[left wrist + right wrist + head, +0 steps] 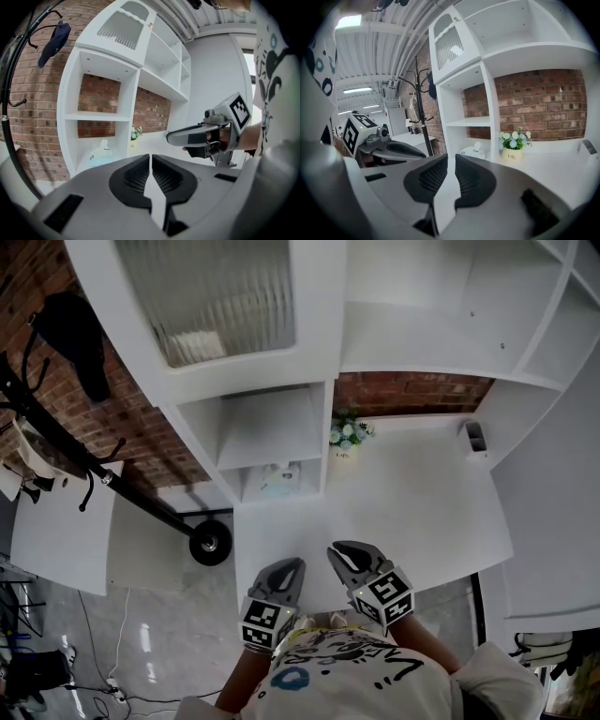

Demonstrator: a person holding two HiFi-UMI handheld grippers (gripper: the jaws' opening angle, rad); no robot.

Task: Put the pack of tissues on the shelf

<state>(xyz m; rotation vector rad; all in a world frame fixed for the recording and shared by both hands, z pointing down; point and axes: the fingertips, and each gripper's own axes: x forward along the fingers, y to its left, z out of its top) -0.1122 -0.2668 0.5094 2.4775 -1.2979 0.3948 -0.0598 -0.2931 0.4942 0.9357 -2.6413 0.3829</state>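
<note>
**A:** Head view first. Where is the pack?

**B:** The pack of tissues (pixel 279 480) sits in the bottom open compartment of the white shelf (pixel 328 427), centre-left of the frame. It is well apart from both grippers. The left gripper (pixel 289 568) and right gripper (pixel 345 553) hover side by side over the near edge of the white table (pixel 422 512), at lower centre.

**A:** And the left gripper view?

**B:** Its jaws are clenched together with nothing between them. The pack shows at lower left, beyond the tips and off to their left. Only this view shows the right gripper from the side, with its marker cube (pixel 239 110) right of centre.

**A:** The right gripper view?

**B:** A narrow slit stays between the jaws, and nothing is in it. The pack stands just above the tips, near mid-frame. Only here can the flower pot (pixel 513 156) be read: "Life".
</note>
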